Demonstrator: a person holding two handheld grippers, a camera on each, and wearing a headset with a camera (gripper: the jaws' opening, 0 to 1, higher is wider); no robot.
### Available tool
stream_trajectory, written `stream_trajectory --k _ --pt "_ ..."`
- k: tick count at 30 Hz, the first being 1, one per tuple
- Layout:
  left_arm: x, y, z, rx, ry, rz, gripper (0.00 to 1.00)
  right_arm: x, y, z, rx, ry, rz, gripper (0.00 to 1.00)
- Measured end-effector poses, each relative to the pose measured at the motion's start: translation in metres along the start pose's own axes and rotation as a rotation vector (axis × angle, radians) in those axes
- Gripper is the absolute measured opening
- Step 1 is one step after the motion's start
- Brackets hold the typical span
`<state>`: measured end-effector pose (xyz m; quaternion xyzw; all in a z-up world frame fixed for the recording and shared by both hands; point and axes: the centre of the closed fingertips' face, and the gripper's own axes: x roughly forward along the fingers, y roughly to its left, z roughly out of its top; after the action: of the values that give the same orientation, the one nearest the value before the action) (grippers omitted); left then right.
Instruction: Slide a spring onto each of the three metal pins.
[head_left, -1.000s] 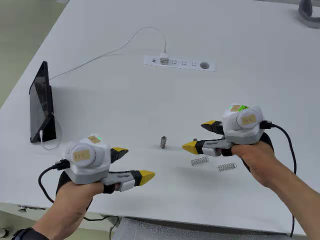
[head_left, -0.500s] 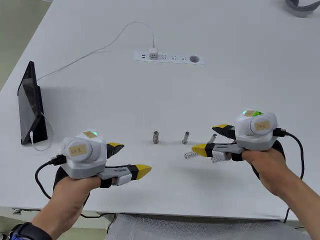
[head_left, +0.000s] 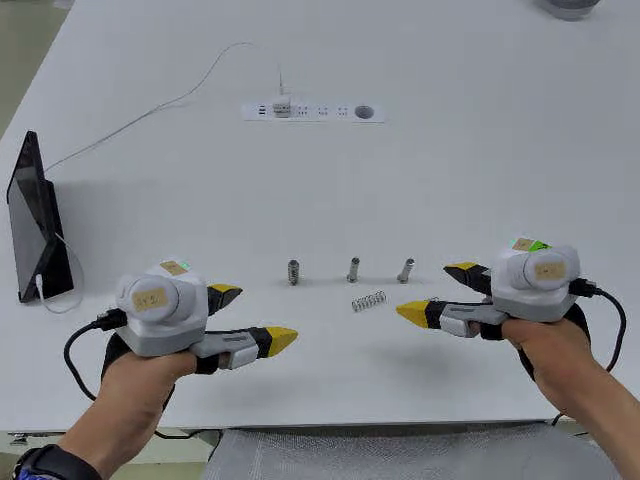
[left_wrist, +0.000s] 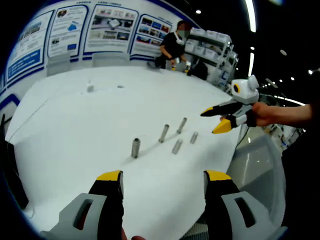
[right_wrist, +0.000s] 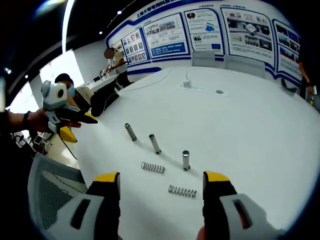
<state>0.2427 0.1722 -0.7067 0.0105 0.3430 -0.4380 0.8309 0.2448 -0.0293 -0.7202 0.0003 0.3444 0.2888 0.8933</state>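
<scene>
Coiled steel springs and three short upright metal pins, set out on a white workbench (head_left: 480, 150). The pins stand in a row between the two hand-held grippers. The left pin (head_left: 293, 271) already carries a spring around its shaft, which shows as a ribbed sleeve in the right gripper view, while the middle pin (head_left: 353, 269) and the right pin (head_left: 406, 269) are bare. A first loose spring (head_left: 369, 301) lies on its side on the bench, just in front of the middle pin and apart from it. A second loose spring (right_wrist: 182, 191) lies flat nearer the right gripper, close to the right pin and just ahead of that gripper's jaw tips. The left gripper (head_left: 252, 315) is held near the front edge of the bench, left of the pins, its yellow-tipped jaws spread wide and empty. The right gripper (head_left: 435, 290) is held just right of the pins and points towards them, its jaws likewise wide apart and gripping nothing. Farther back lies a white power strip (head_left: 312, 111) with a white cable (head_left: 190, 95) plugged in; a black tablet (head_left: 30, 215) stands propped at the left edge
</scene>
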Motion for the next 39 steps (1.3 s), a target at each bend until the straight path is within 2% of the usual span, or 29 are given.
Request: stream_trajectory --k 14,21,30,39 --pt "0.022 -0.019 0.009 0.034 0.021 -0.049 0.67 -0.019 -0.004 -0.024 0.051 0.013 -0.008 0.75" --pt "0.038 -0.035 0.008 0.069 0.051 -0.09 0.65 -0.025 0.0 -0.034 0.063 0.026 0.001 0.77" --pt "0.059 -0.053 0.009 0.08 0.067 -0.135 0.65 -0.028 0.004 -0.043 0.082 0.032 0.003 0.78" --pt "0.081 -0.056 0.011 0.095 0.094 -0.151 0.67 -0.028 0.013 -0.05 0.1 0.038 0.02 0.79"
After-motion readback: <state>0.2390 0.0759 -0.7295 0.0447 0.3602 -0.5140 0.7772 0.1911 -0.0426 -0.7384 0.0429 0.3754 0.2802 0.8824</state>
